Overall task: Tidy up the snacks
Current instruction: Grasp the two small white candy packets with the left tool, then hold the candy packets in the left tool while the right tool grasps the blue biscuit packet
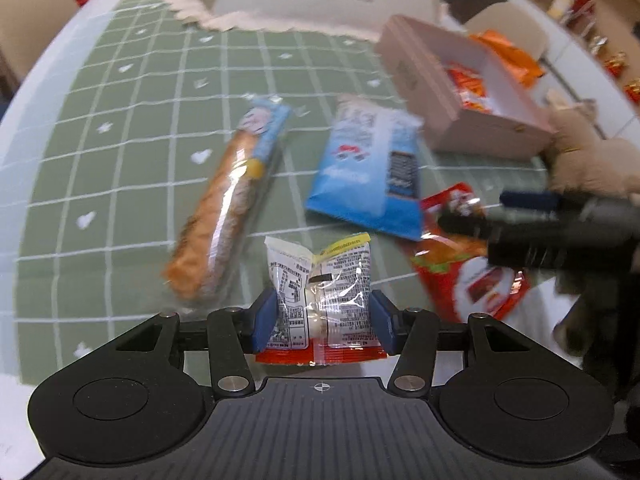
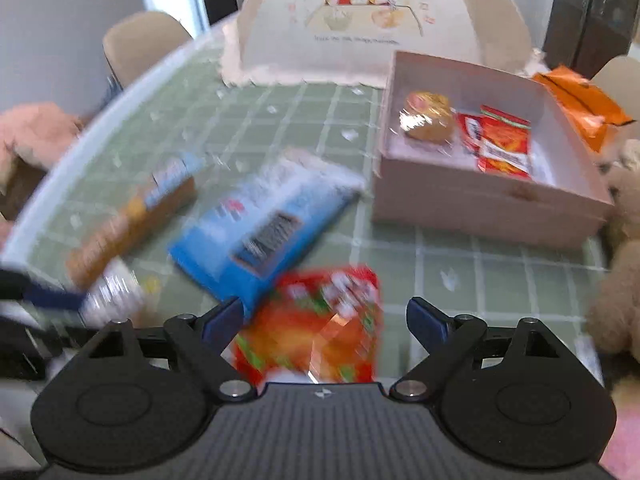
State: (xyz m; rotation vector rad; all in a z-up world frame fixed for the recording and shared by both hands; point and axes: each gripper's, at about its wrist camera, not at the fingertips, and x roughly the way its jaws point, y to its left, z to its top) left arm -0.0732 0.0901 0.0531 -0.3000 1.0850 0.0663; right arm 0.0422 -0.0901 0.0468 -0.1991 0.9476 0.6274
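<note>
Left wrist view: left gripper (image 1: pixel 322 322), blue pads clamped on a small clear-and-white printed snack packet with a red bottom edge (image 1: pixel 322 296), one pad on each side, packet upright between the jaws. Landmark is the pale pink open cardboard box (image 1: pixel 476 128) on the green grid-pattern worktop (image 1: pixel 132 128). Gripped packet sits well in front of the box, toward the camera. Flat blue-and-white snack bag (image 1: pixel 364 172) lies just in front of the box's near-left corner. Long clear-wrapped orange biscuit stick pack with a blue end (image 1: pixel 224 212) lies further left of the box, beyond the blue bag, tilted. Red-and-green foil snack packet (image 1: pixel 464 256) lies in front of the box, partly under the blue bag's corner and under the right gripper body. Orange foil bag (image 1: pixel 508 56) lies behind the box. Red packets show inside the box.

Right wrist view: right gripper (image 2: pixel 324 318), jaws spread wide, nothing held; the red-and-green packet (image 2: pixel 316 328) lies between them, contact unclear, heavy blur. Box (image 2: pixel 480 204) sits ahead and right, holding a round gold-wrapped pastry (image 2: pixel 430 116) and red sachets (image 2: pixel 500 140). White dome-shaped food cover with a cartoon print (image 2: pixel 360 16) stands behind the box. Beige plush toy (image 2: pixel 624 240) is just right of the box.
</note>
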